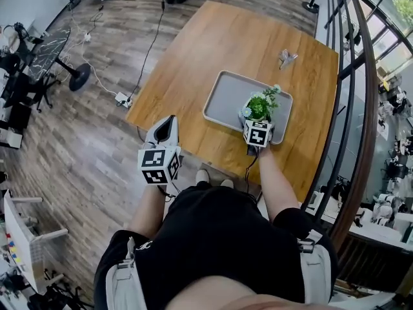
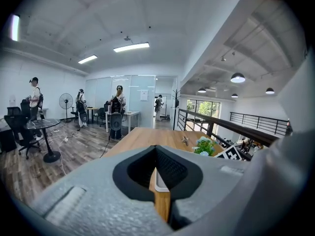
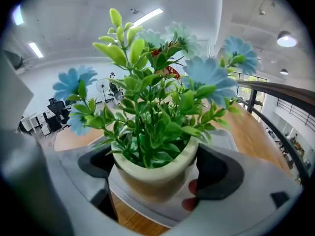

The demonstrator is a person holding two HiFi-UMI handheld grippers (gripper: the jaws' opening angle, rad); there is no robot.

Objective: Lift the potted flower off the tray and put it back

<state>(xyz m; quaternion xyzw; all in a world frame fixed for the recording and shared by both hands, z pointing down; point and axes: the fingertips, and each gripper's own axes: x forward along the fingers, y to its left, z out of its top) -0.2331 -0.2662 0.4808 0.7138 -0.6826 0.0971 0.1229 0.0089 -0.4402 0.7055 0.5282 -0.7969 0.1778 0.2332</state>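
The potted flower (image 1: 260, 103), green leaves and pale blue blooms in a cream pot (image 3: 153, 177), is over the near right part of the grey tray (image 1: 226, 95). My right gripper (image 1: 258, 117) is shut on the pot, its dark pads (image 3: 222, 173) pressing both sides. The tray (image 3: 157, 210) shows just beneath the pot; I cannot tell whether the two touch. My left gripper (image 1: 166, 128) hangs off the table's near left edge, jaws together with nothing between them (image 2: 156, 181). From there the flower (image 2: 204, 145) shows far right.
The wooden table (image 1: 213, 44) holds a small crumpled object (image 1: 286, 57) at its far right. A glass railing (image 1: 352, 108) runs along the table's right side. A floor fan (image 1: 77, 76) and cables lie left. People (image 2: 118, 100) stand far off.
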